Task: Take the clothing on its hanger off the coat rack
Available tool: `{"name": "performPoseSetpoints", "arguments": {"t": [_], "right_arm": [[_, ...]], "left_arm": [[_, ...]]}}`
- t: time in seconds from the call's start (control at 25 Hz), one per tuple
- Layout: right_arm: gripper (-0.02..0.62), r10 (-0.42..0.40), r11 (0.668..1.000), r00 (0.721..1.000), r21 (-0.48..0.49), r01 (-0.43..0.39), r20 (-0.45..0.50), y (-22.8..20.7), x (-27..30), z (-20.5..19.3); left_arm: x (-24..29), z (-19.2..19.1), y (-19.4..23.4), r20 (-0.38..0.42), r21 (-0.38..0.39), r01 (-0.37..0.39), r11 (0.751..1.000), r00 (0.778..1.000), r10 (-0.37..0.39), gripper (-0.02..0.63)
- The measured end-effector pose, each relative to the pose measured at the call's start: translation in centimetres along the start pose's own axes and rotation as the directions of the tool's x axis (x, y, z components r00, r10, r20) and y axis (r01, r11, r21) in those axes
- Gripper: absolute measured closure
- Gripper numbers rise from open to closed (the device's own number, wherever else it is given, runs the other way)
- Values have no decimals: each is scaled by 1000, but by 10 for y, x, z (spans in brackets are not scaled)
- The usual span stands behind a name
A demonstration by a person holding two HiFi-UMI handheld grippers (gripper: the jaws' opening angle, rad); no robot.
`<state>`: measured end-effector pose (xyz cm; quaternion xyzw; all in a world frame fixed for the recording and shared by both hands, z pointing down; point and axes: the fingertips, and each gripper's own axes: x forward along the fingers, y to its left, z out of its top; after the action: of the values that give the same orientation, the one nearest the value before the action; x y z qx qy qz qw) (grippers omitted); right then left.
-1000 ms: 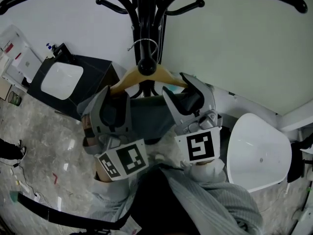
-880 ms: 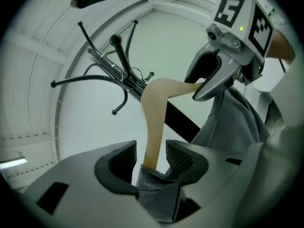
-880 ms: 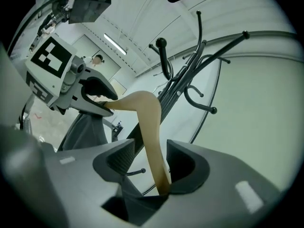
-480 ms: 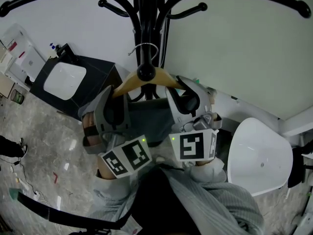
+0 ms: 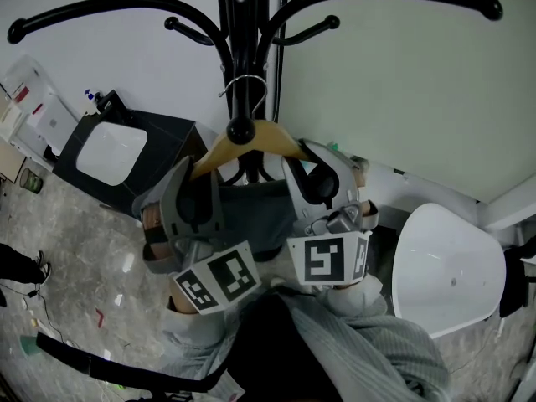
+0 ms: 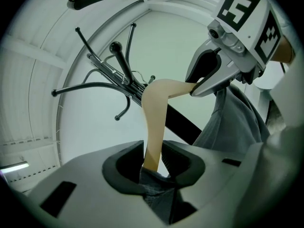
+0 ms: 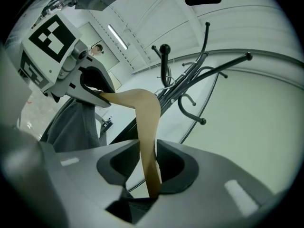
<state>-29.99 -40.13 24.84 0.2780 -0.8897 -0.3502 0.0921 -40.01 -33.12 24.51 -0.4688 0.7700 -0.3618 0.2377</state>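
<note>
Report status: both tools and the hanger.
Left tool shut on hanger; right tool closing on its other arm. Grey garment hangs on it, hook over rack peg. Knob stands in front.

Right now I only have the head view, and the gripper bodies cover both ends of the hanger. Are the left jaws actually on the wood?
Observer: Yes. In the left gripper view, the left gripper has its jaws closed on one arm of the wooden hanger. A fold of the gray clothing is bunched just below the wood.
Operator: And the right side?
Observer: In the right gripper view, the right gripper has the other arm of the wooden hanger between its jaws. They are closing on it, and the wood fills the gap from pad to pad.
</note>
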Motion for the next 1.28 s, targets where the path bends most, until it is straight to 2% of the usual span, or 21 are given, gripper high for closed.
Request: {"name": "performPoseSetpoints", "arguments": {"t": [0.24, 0.48, 0.64, 0.84, 1.0, 1.28], "right_arm": [[486, -87, 996, 996, -8, 88, 16, -32, -25, 9], [486, -236, 972, 970, -36, 234, -63, -87, -75, -21], [486, -320, 947, 937, -73, 312, -141, -118, -116, -45], [485, -377, 926, 897, -101, 364, -230, -122, -121, -67], [485, -415, 909, 853, -115, 400, -317, -127, -141, -91], [485, -473, 876, 771, -139, 461, -426, -148, -214, -138]], "left_arm": [[-8, 41, 6, 94, 9, -20, 1000, 995, 19, 491], [-4, 109, -32, 247, 13, 58, 998, 967, -60, 491], [-6, 151, -66, 330, 7, 132, 991, 935, -127, 491], [12, 156, -95, 389, 2, 237, 972, 895, -219, 491], [15, 169, -128, 431, 25, 333, 943, 847, -311, 491], [-10, 221, -197, 493, 79, 436, 897, 765, -415, 491]]}}
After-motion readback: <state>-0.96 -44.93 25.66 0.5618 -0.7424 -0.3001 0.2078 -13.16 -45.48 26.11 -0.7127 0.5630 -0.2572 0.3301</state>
